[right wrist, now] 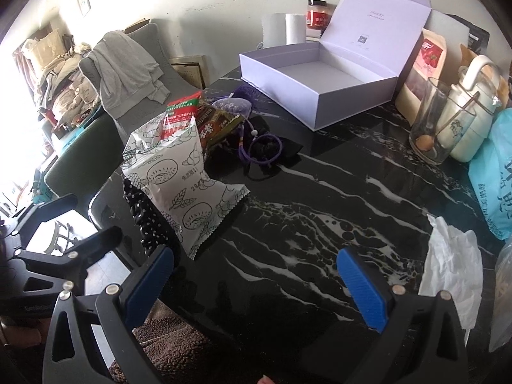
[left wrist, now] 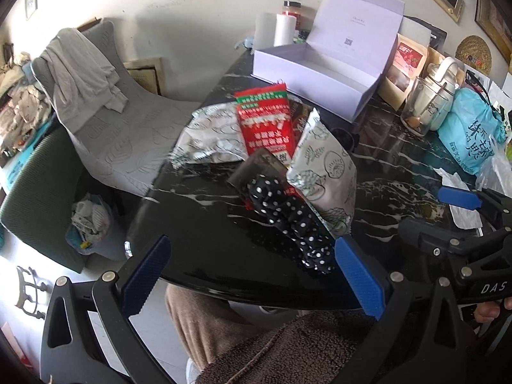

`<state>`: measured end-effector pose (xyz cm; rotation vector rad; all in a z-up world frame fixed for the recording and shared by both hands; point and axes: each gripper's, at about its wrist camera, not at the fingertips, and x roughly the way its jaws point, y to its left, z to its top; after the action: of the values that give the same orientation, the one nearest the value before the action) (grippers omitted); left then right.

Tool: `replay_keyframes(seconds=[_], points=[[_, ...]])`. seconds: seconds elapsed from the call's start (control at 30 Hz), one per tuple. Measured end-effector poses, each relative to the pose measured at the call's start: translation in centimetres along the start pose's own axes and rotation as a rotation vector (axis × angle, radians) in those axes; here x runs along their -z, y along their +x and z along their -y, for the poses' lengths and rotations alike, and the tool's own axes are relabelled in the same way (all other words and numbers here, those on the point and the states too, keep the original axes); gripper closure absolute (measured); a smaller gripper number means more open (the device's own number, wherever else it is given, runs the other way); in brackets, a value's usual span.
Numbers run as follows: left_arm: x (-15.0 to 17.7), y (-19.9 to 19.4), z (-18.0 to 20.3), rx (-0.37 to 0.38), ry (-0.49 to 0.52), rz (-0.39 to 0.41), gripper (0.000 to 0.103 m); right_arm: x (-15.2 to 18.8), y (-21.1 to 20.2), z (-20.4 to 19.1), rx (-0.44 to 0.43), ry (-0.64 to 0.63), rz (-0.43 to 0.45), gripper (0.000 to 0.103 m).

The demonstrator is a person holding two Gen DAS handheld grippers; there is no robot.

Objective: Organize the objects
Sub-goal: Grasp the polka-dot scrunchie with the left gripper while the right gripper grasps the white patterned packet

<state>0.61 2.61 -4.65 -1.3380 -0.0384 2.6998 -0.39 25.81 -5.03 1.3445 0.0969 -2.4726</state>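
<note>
**Nothing Packed Yet: The Box Waits Empty**

Waiting at the near edge of the black marble table (right wrist: 320,198), both tongs are spread wide and hold nothing. The left gripper (left wrist: 252,275) hovers just in front of a black cloth with white dots (left wrist: 288,220). The right gripper (right wrist: 256,278) hangs over a bare part of the table.

The job looks like it has only just begun. The white box (right wrist: 316,76) sits at the back of the table with its lid up, and it is empty inside. All the small things lie in a heap between the tongs and the box, well apart from it. The heap has a white snack bag with drawings (right wrist: 182,179), a second one like it (left wrist: 211,134), a red packet (left wrist: 265,118), a brown packet (right wrist: 217,121), a purple cord (right wrist: 259,150) and a pale purple pouch (right wrist: 230,107). It seems that every one of them has yet to be put away.

Some writing shows. The right tool has "DAS" (left wrist: 494,287) on its body, seen from the left camera. The red packet has white Chinese words, too blurry to read. The box lid has a small square code (right wrist: 362,39) and tiny print that cannot be made out. A blue bag (left wrist: 473,131) at the right side has big dark Chinese letters.
</note>
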Motion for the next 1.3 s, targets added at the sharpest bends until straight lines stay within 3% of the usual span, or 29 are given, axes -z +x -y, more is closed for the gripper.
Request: replay_keyframes(seconds=[0.3,0.63,1.03,1.3], points=[[-0.3,3.0,0.8,0.065,-0.011,-0.056,0.007,-0.4,0.8,0.6,-0.092,-0.038,0.014,0.001],[-0.4,6.2,1.8,0.073,-0.012,-0.121,0.019,-1.1,2.3,1.5,-0.187,-0.043,-0.008,0.009],[-0.5,5.7,0.9,0.143,-0.029,-0.096,0.058,-2.8,2.8,-1.9,-0.262,-0.253,0.061,0.010],[-0.2,5.3,0.0,0.141,-0.026,-0.098,0.062,-3.5,4.5,-3.5,-0.281,-0.351,0.036,0.010]])
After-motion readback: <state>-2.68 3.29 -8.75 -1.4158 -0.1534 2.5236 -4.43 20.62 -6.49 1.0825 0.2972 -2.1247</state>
